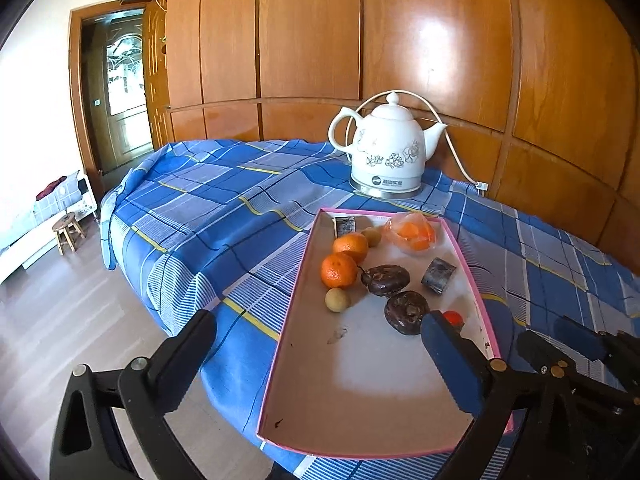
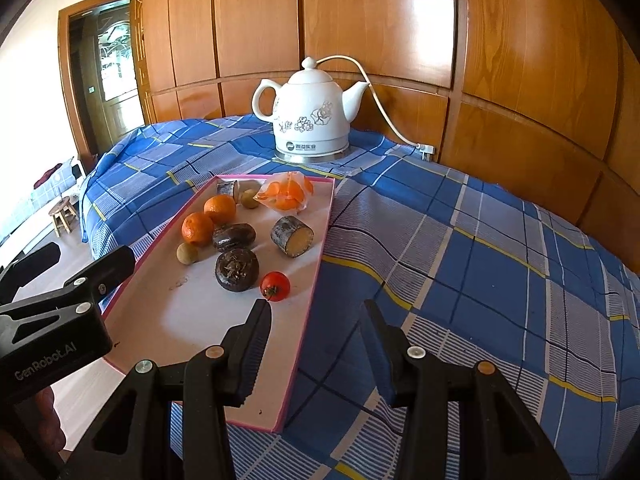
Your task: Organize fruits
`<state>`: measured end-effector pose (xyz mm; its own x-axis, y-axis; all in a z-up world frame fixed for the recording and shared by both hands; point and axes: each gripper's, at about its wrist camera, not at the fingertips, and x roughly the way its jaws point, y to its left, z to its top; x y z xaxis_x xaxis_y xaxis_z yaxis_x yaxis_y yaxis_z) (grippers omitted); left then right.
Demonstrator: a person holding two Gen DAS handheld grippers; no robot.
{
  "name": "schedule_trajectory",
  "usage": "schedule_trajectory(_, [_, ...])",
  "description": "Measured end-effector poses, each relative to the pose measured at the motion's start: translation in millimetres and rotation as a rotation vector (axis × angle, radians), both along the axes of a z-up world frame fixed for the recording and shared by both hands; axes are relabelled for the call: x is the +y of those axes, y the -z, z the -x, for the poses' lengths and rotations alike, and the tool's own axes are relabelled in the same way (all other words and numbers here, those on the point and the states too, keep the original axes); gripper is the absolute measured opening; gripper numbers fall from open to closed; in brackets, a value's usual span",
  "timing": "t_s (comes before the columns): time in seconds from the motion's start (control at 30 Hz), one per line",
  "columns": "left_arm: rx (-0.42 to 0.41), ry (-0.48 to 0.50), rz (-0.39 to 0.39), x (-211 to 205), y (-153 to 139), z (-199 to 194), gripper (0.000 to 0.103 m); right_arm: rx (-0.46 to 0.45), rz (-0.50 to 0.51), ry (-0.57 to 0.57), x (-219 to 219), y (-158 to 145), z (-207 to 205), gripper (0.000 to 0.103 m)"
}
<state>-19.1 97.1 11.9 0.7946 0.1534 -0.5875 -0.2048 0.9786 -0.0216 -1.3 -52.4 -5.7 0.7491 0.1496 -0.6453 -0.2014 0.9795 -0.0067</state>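
A white tray with a pink rim lies on the blue plaid cloth. It holds two tangerines, two dark brown fruits, small tan fruits, cut cane pieces, a bag of orange segments and a red tomato. My left gripper stands wide open over the tray's near left part, holding nothing. My right gripper is partly open above the tray's right rim, just short of the tomato, gripping nothing.
A white ceramic kettle on its base stands behind the tray, its cord running to a socket on the wooden panel wall. The cloth spreads right of the tray. The table edge drops to the floor at left.
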Motion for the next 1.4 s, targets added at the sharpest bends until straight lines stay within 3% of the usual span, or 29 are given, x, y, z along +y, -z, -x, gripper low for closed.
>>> schedule_trajectory(1.4, [-0.020,0.035,0.026,-2.6,-1.4,3.0,0.103,-0.011,0.004,-0.021,2.6,-2.0,0.7,0.047])
